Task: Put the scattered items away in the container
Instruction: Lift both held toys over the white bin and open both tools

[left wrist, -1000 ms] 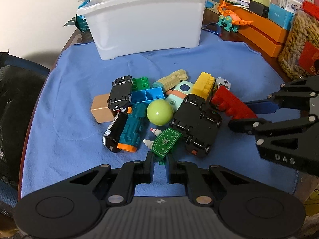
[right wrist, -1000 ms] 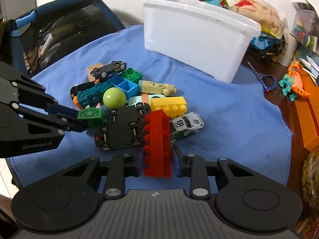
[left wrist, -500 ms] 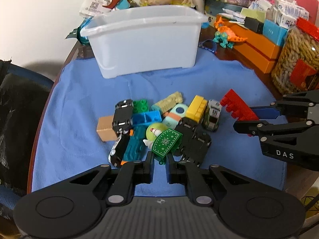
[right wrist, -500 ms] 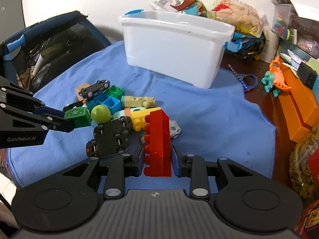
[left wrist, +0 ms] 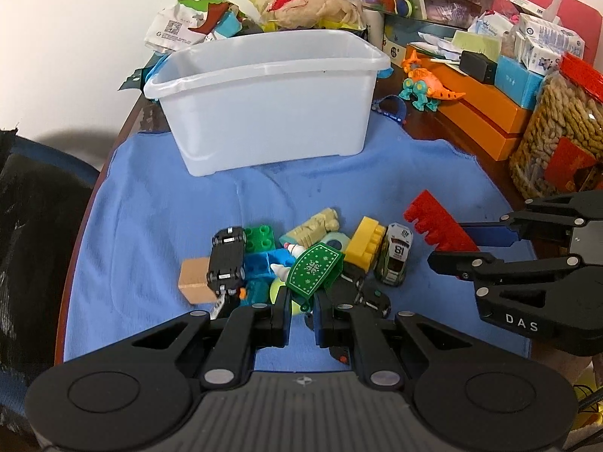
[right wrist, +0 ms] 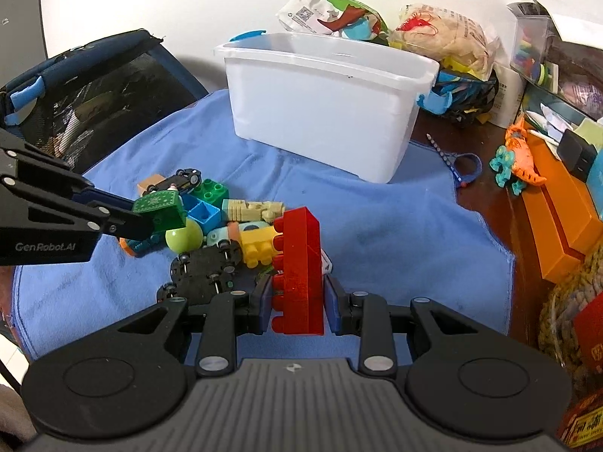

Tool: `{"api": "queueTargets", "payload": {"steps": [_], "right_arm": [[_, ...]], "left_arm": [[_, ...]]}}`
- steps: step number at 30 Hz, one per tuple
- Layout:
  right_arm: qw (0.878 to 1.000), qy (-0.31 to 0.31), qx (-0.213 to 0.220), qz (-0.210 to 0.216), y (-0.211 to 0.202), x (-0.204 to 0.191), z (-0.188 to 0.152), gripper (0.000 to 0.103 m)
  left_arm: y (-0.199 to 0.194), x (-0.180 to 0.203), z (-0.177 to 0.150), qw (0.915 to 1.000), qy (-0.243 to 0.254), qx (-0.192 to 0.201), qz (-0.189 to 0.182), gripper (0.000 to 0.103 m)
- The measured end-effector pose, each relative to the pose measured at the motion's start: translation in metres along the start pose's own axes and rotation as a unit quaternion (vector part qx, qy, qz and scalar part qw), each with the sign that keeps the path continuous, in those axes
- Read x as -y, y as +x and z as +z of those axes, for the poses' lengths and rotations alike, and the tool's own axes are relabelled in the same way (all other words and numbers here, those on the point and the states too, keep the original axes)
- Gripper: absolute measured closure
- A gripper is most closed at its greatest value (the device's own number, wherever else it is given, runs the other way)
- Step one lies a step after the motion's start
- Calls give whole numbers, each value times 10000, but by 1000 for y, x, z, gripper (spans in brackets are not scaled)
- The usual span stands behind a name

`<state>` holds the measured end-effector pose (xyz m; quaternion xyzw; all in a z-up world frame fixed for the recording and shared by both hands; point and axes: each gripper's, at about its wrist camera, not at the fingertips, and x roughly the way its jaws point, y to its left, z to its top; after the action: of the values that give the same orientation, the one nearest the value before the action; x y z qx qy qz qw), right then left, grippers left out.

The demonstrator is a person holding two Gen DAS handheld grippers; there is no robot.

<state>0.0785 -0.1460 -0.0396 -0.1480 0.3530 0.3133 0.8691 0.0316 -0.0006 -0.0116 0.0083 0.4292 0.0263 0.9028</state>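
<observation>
Left wrist view: my left gripper [left wrist: 302,310] pinches the green snowflake piece [left wrist: 314,269] above the toy pile [left wrist: 301,260], mid-carry. The white container [left wrist: 264,101] stands beyond, on the blue cloth [left wrist: 150,226].

Right wrist view: my right gripper [right wrist: 297,307] clamps the red brick [right wrist: 301,263]. Next, I judge, both loads go over the rim before I let go.

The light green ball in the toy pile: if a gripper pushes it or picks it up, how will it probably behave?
The light green ball looks smooth and round, so a push would probably send it rolling across the blue cloth. For now the black car and other toys beside it seem to wedge it. Flat pads might slip on its curve, so a centred grip seems safer.
</observation>
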Motion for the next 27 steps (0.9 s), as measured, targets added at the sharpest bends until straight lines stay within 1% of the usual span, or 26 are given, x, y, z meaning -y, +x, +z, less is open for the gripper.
{"api": "queueTargets", "payload": {"steps": [6, 9, 16, 19, 22, 23, 25, 26, 27], "right_arm": [[9999, 34, 144, -88, 2, 0, 22, 71], [9993, 133, 299, -155, 2, 3, 42, 71], [9948, 192, 915, -416, 3, 13, 111, 71], [9928, 234, 1053, -519, 9, 20, 142, 71], [9910, 253, 1149, -637, 21, 26, 170, 71], [9905, 250, 1164, -695, 28, 27, 179, 71], [9899, 236, 1137, -813, 45, 28, 194, 71], [9898, 247, 1110, -859, 53, 29, 198, 71], [9899, 282, 1065, -896, 62, 31, 202, 71]], "left_arm": [[3, -14, 25, 9999, 54, 110, -82, 89], [1, -23, 46, 9994, 163, 282, -80, 89], [-1, -50, 118, 9961, 225, 842, -136, 89], [3, -59, 151, 9944, 278, 990, -262, 89], [15, -67, 181, 9923, 383, 1155, -208, 89], [23, -71, 191, 9924, 370, 1159, -179, 89], [40, -77, 205, 9921, 414, 1181, 41, 89], [49, -79, 211, 9921, 428, 1173, 91, 89], [58, -83, 217, 9930, 385, 1114, 66, 89]]}}
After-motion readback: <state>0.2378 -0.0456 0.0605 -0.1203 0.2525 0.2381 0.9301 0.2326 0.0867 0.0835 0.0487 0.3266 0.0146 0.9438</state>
